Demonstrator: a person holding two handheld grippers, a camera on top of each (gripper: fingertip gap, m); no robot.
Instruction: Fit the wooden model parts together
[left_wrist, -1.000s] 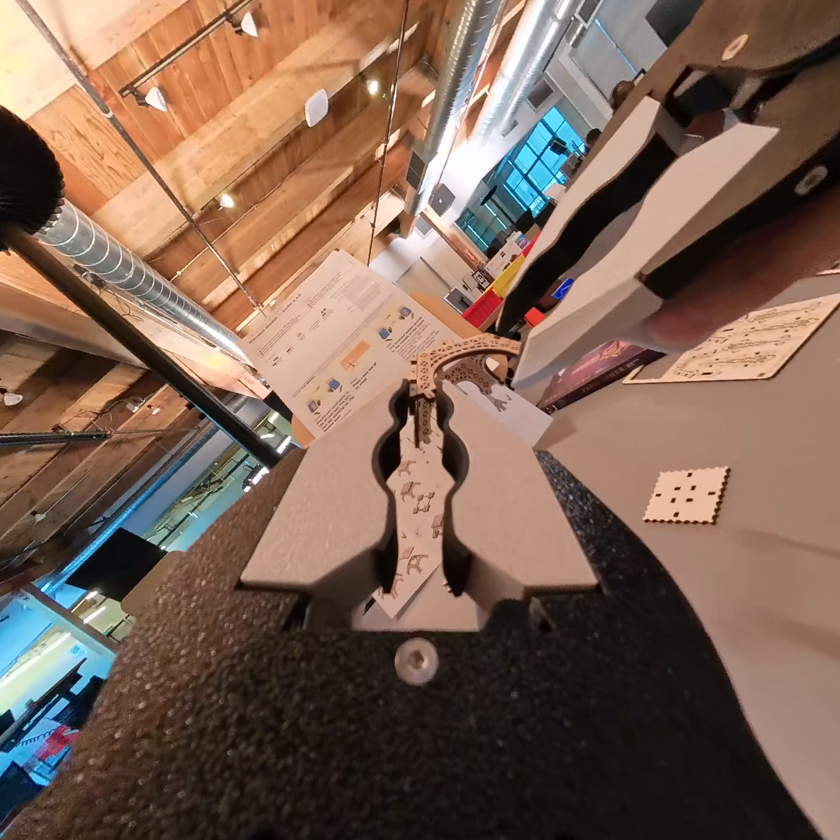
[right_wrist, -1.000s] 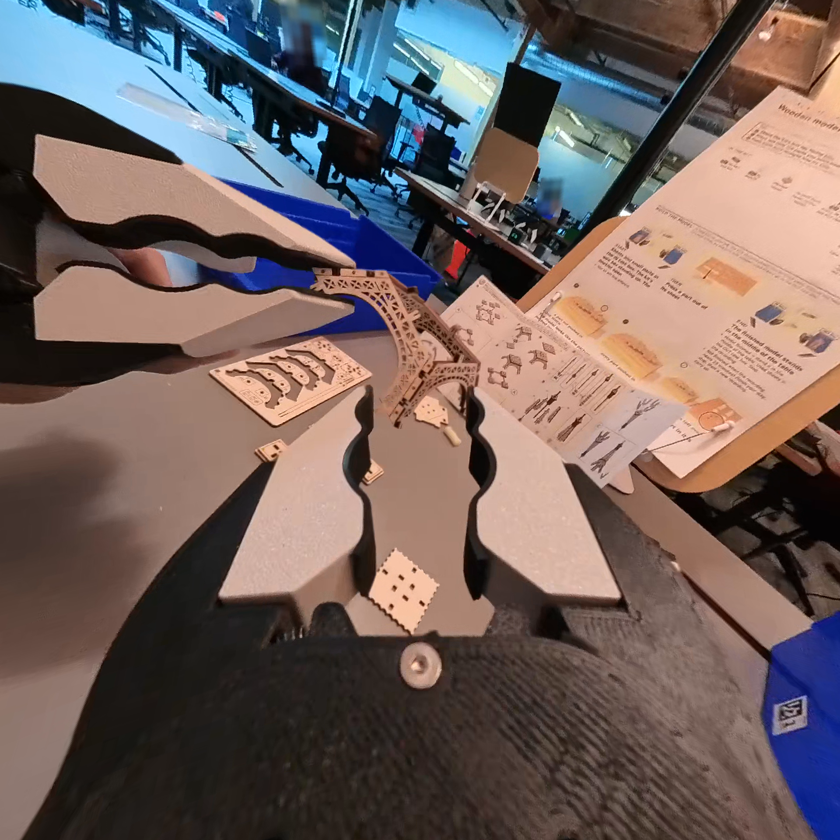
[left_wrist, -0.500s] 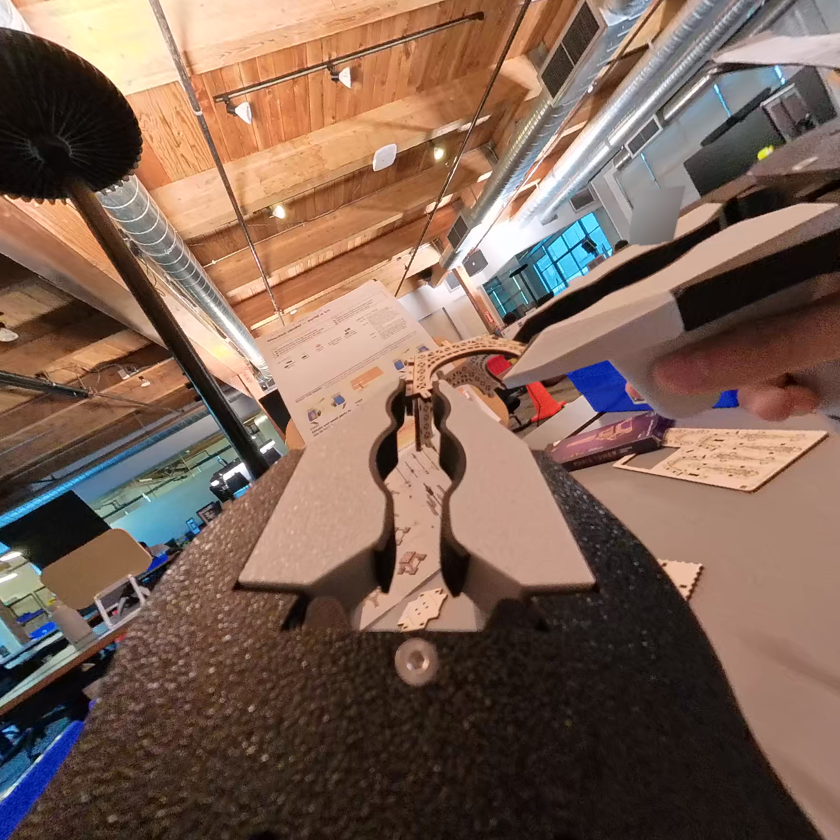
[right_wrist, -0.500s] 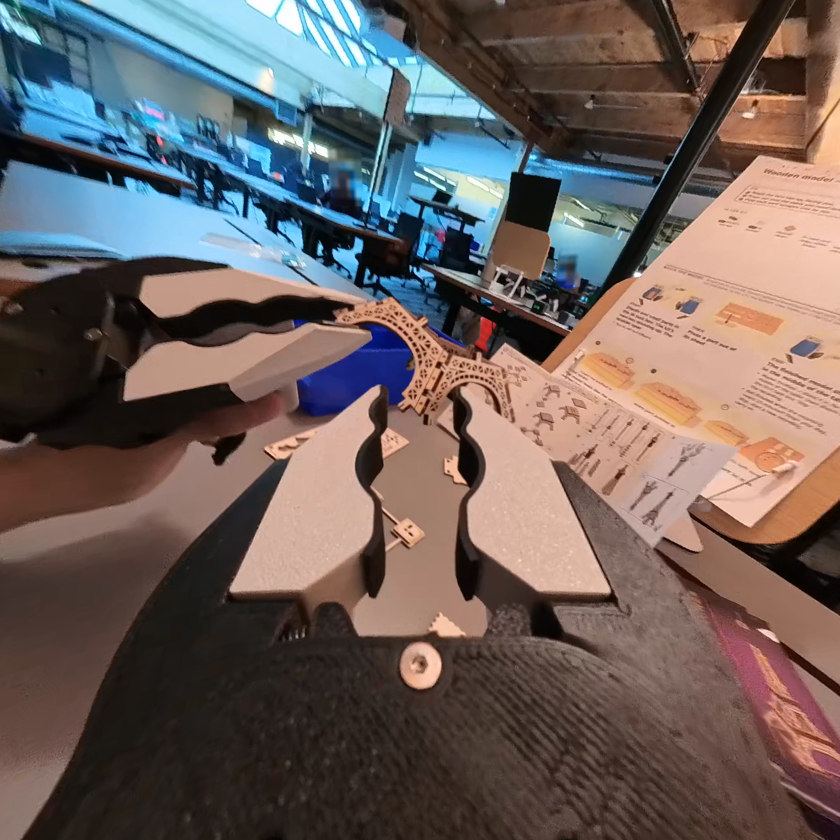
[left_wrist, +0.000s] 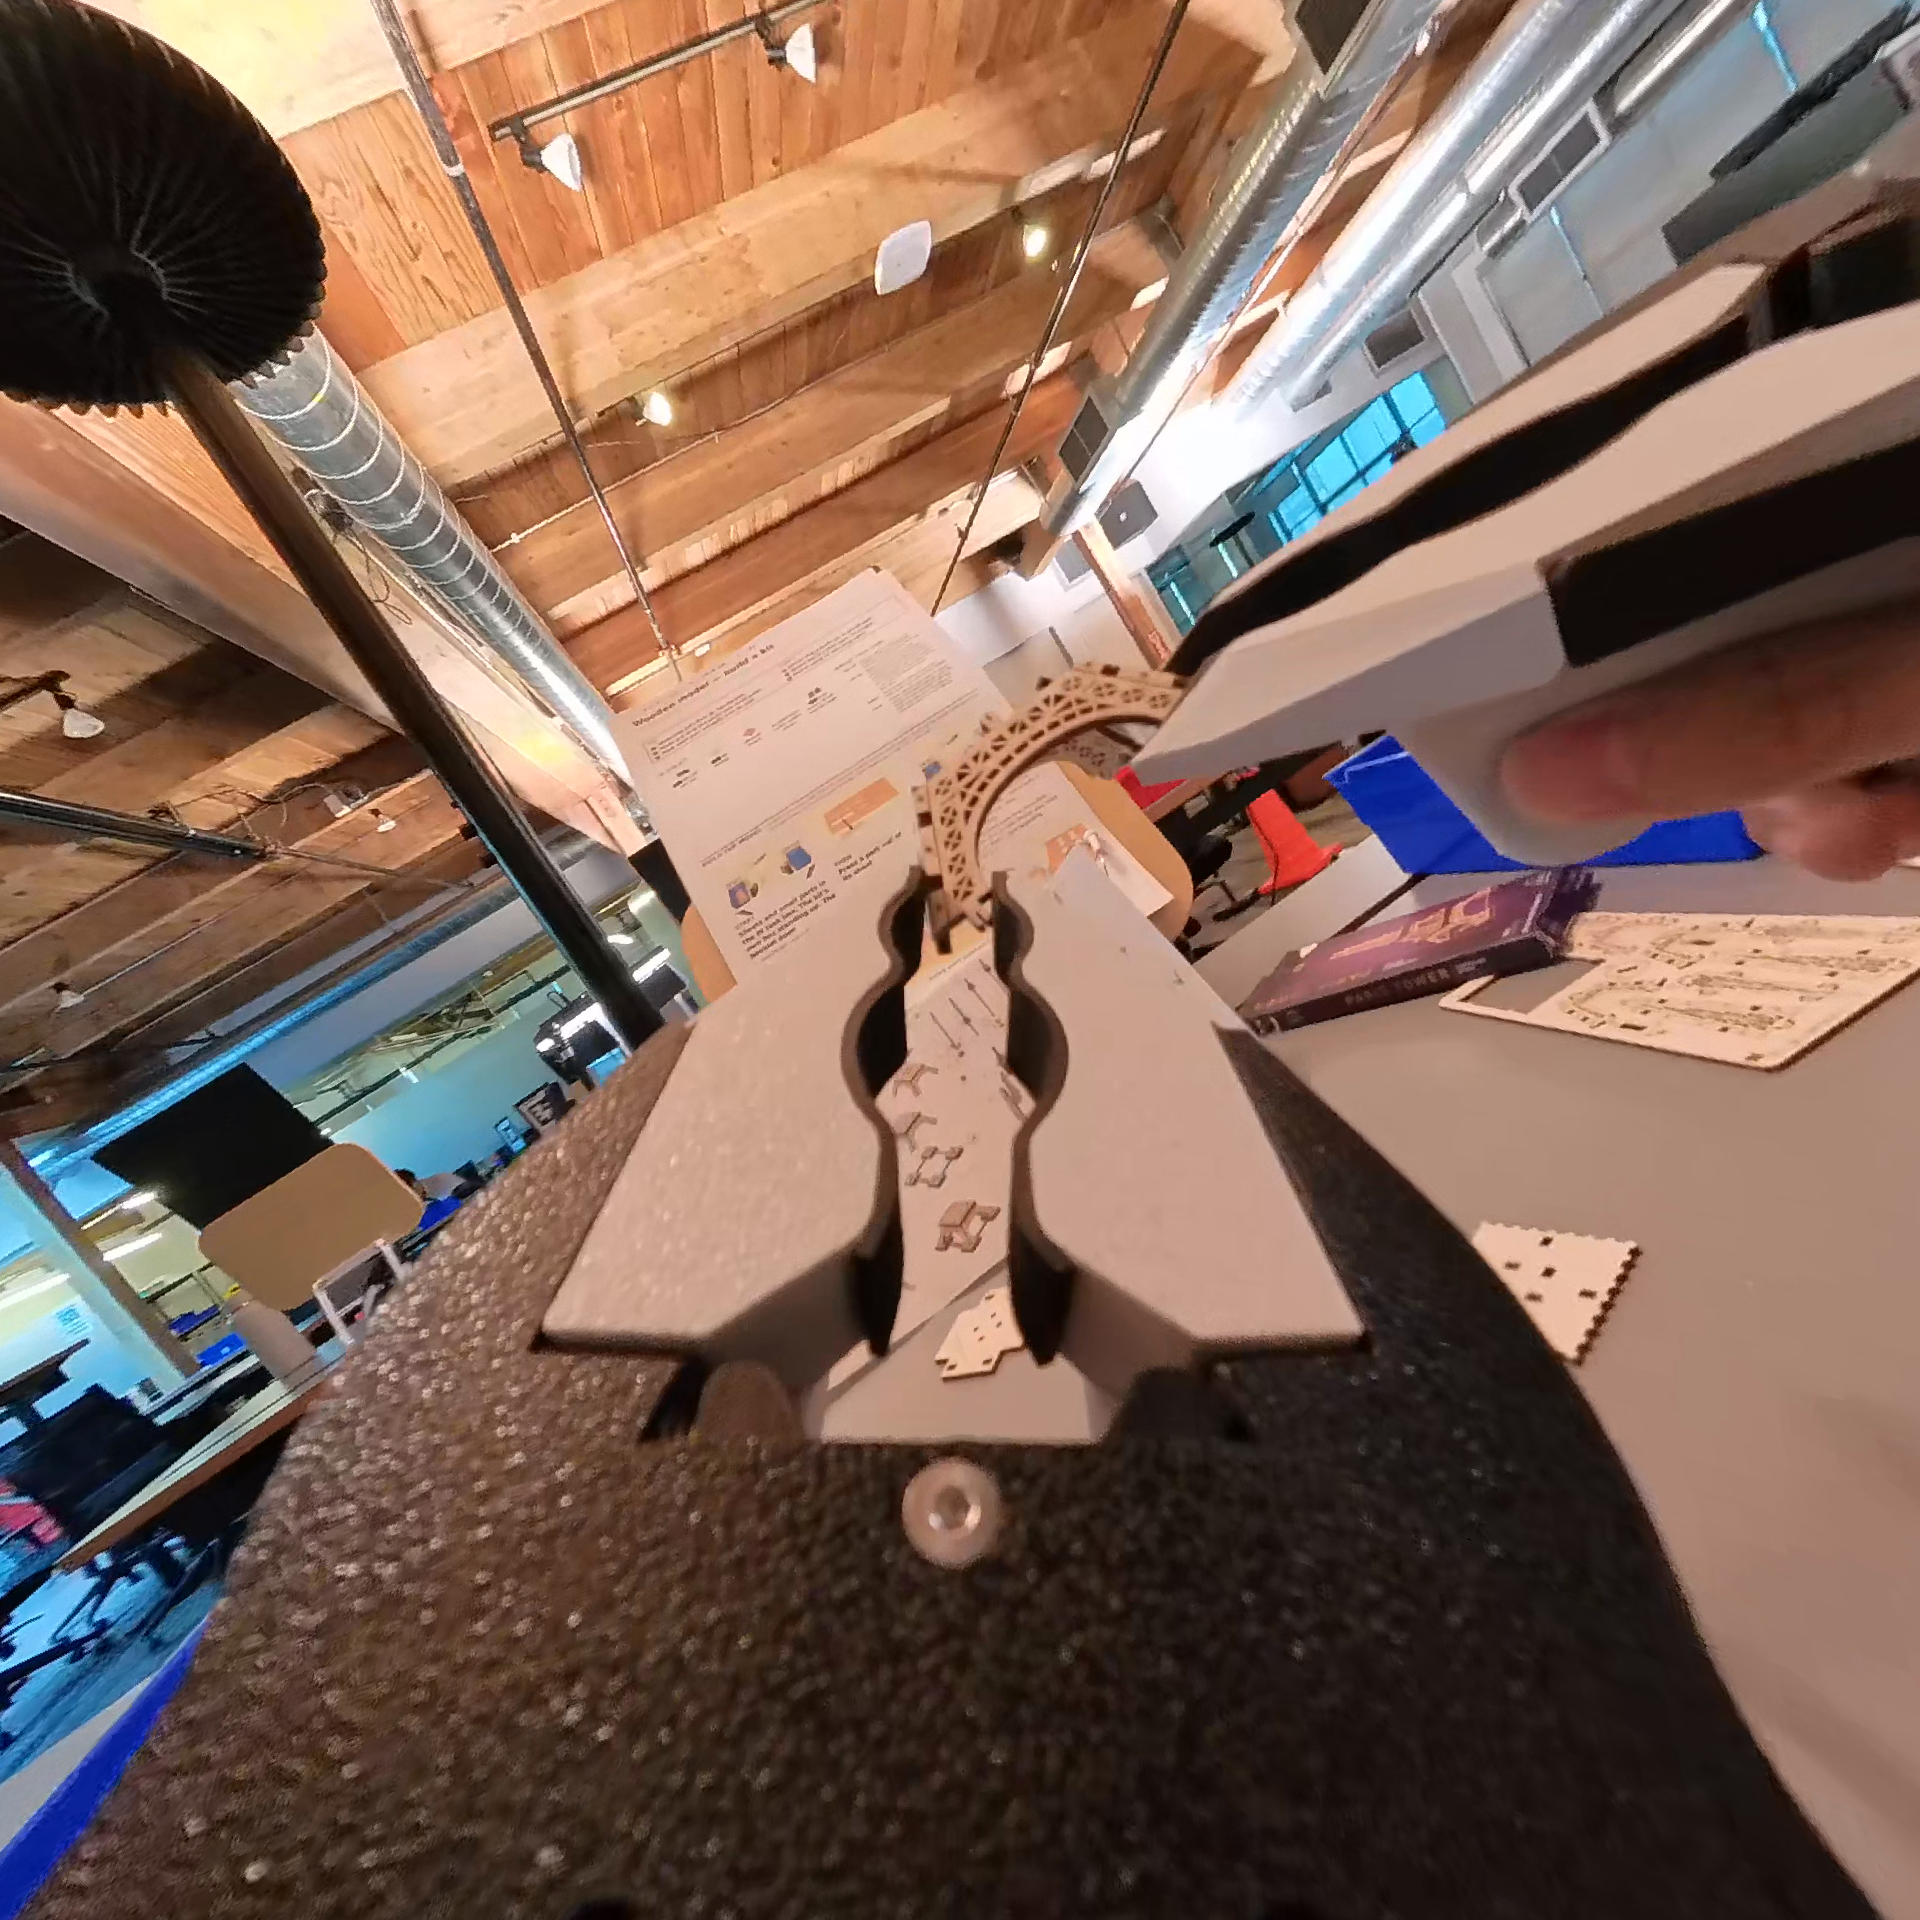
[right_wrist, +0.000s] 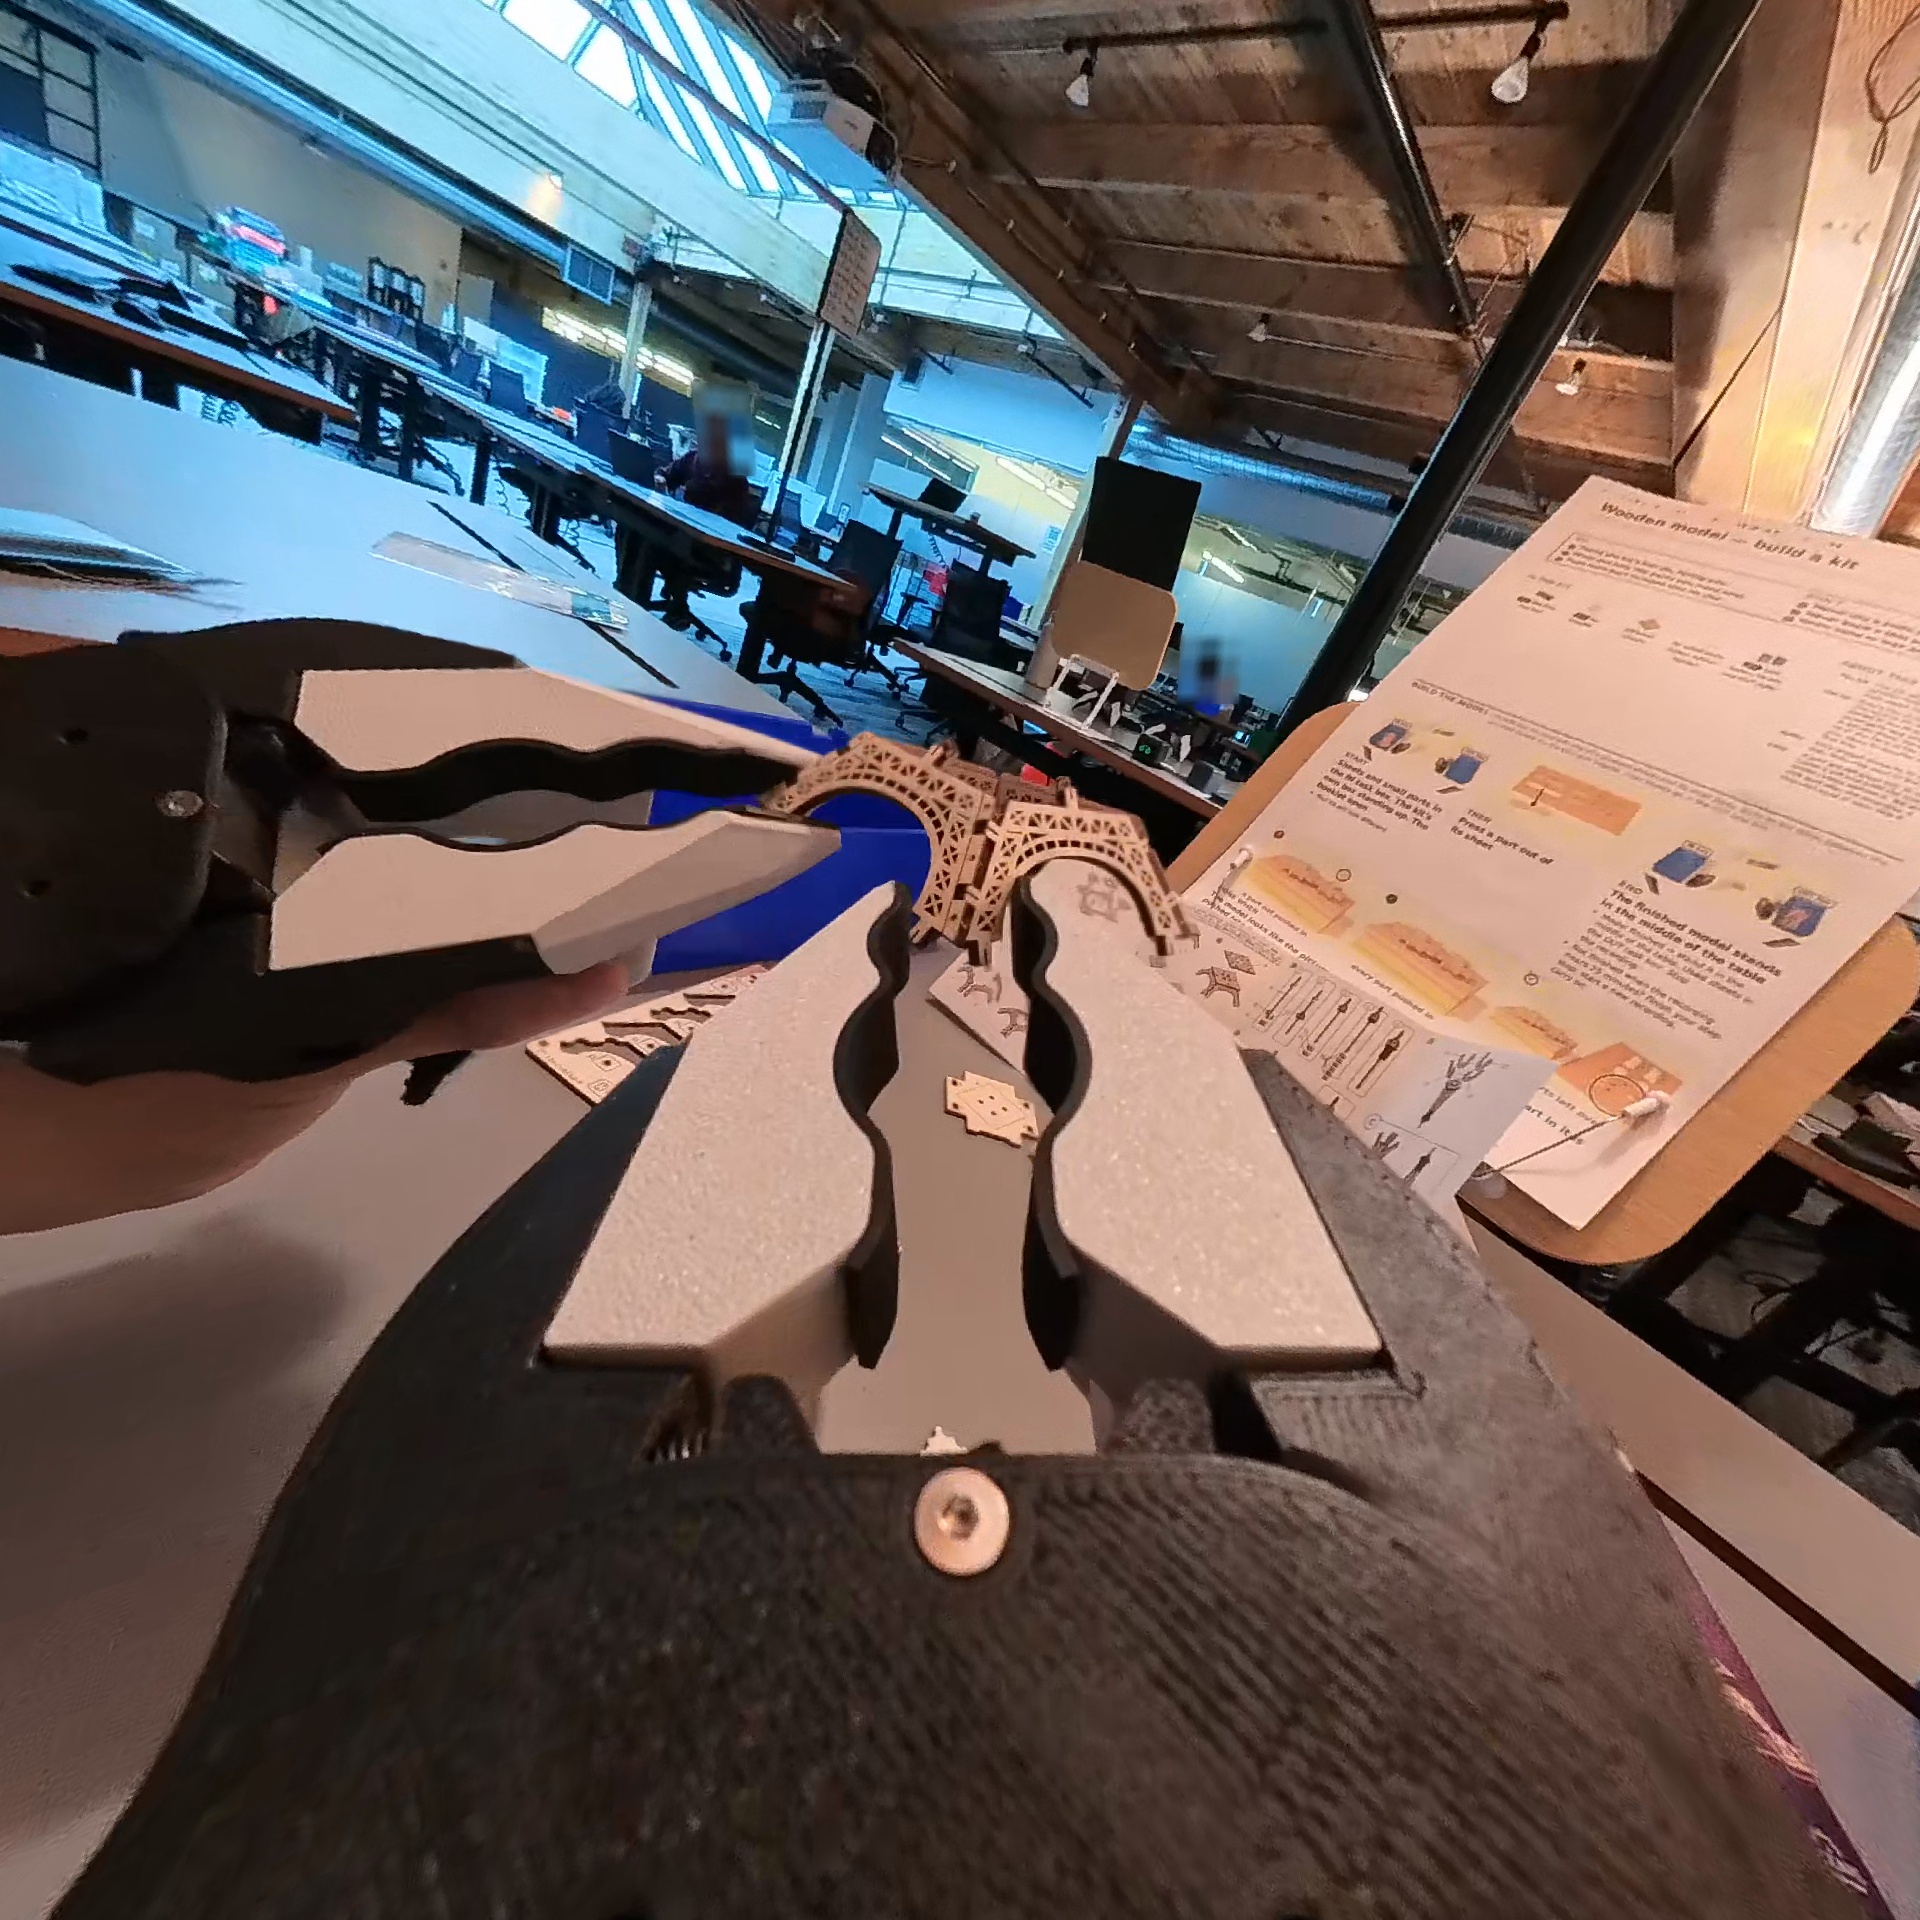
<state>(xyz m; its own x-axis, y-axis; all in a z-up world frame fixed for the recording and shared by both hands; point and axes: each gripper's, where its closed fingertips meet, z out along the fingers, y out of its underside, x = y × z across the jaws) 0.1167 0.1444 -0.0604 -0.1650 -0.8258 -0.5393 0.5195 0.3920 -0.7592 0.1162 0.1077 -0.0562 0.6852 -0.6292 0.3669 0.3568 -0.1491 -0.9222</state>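
Note:
The wooden lattice model (right_wrist: 966, 831), two joined arches, is held above the grey table (right_wrist: 208, 1403). My right gripper (right_wrist: 961, 920) is shut on the leg where the arches meet. My left gripper (right_wrist: 805, 805) comes in from the left there, shut on the free end of one arch. In the left wrist view my left gripper (left_wrist: 954, 899) pinches one leg of the model (left_wrist: 1023, 748), and my right gripper (left_wrist: 1169, 717) holds the other end from the upper right. A hand (left_wrist: 1704, 769) holds that gripper.
A notched square wooden plate (left_wrist: 1555, 1291) and a small loose piece (right_wrist: 992, 1107) lie on the table. A punched parts sheet (left_wrist: 1683, 987) and a purple box (left_wrist: 1413, 951) lie to the right. An instruction board (right_wrist: 1621, 831) with a leaflet (right_wrist: 1330, 1029) stands behind. A blue bin (right_wrist: 790, 914) is beyond. Across from one pair of fingers to the other is roughly 4 cm.
My right gripper has closed on the model's middle leg. Both grippers have lifted and turned the model, so both views have swung more level. The left gripper has kept its hold.

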